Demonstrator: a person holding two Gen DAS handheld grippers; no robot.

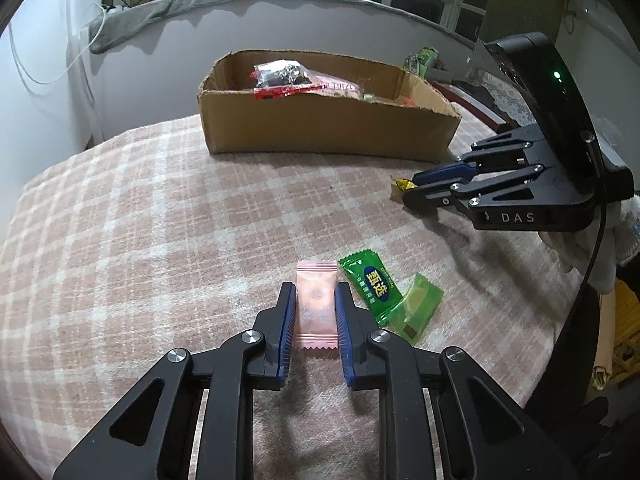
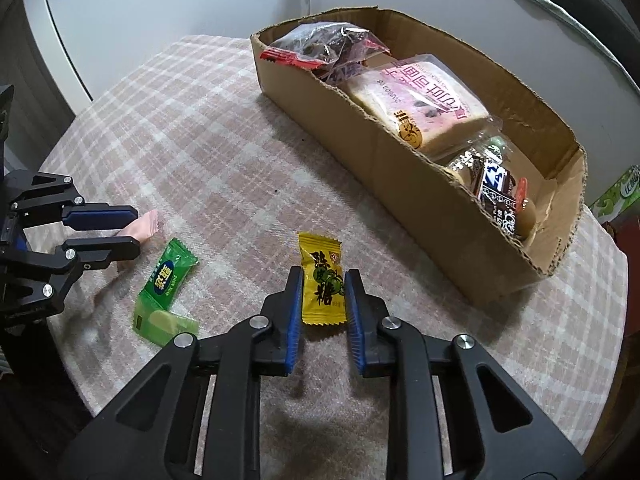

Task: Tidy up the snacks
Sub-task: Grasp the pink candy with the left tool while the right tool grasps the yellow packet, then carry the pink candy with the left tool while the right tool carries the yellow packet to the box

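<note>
The left gripper (image 1: 315, 294) pinches a pink candy (image 1: 315, 308) on the blanket (image 1: 140, 220); the right gripper (image 2: 323, 280) clasps a yellow candy (image 2: 322, 280). Two green candies (image 1: 374, 285) lie between. Only the right view shows the box's (image 2: 400, 184) bread pack (image 2: 420, 100).

Both tongs are black, built from flat linkage bars with triangular holes and round silver screws. The left tongs (image 1: 311, 294) and the right tongs (image 2: 323, 280) carry ribbed blue pads. The right one shows white letters "DAS", a green light and a black cable.
</note>
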